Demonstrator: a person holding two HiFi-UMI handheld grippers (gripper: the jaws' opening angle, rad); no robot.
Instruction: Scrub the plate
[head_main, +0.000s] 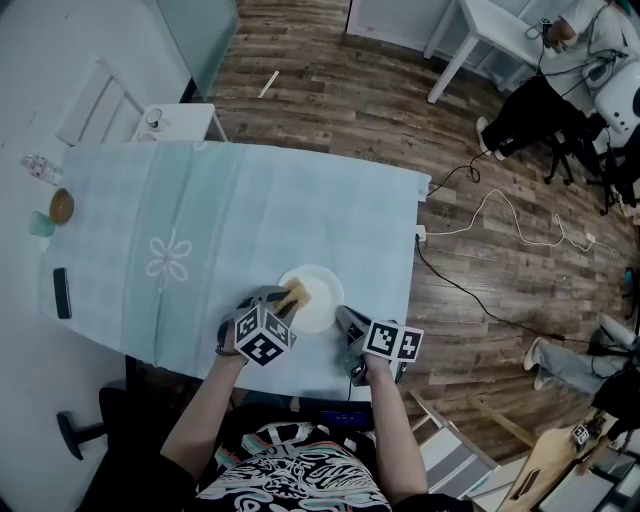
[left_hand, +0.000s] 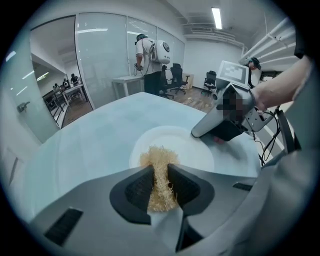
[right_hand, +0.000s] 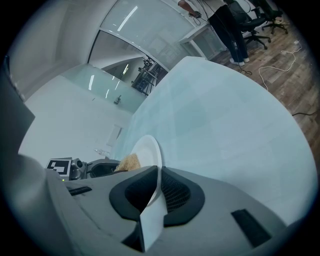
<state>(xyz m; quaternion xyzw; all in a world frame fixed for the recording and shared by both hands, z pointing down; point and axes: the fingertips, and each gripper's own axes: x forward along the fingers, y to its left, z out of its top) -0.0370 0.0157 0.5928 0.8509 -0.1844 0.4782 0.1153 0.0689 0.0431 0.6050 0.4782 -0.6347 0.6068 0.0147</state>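
In the head view, the left claw (head_main: 282, 300) is closed on a tan, fibrous scrubber (head_main: 297, 293). The scrubber sticks out past the claw's tips onto the near-left part of a white plate (head_main: 322, 285). The right claw (head_main: 342, 314) meets the plate at its near-right rim, so the plate lies just ahead of both claws. It sits at the near edge of a counter (head_main: 200, 220) under a pale green cloth. Well off to the left of the left claw lie a dark phone (head_main: 62, 292) and a green cup (head_main: 41, 224). Beyond the counter is a wood-plank floor (head_main: 350, 100), with a white cable (head_main: 500, 212) trailing to the right of the right claw.

In the left gripper view, the jaws stand a narrow gap apart with the scrubber pinched between their pads. Its fibres fan out past the tips onto the plate's near rim. The right claw rests over the plate's far-right edge. Glass partitions, office chairs and a ceiling strip light fill the room behind, where a person stands at a white table.

In the right gripper view, the jaws are almost together, clamped on the plate's thin rim. The plate runs edge-on away from the tips. The scrubber and the left claw show just beyond it to the left. The cloth-covered counter stretches ahead and to the right, towards glass walls.
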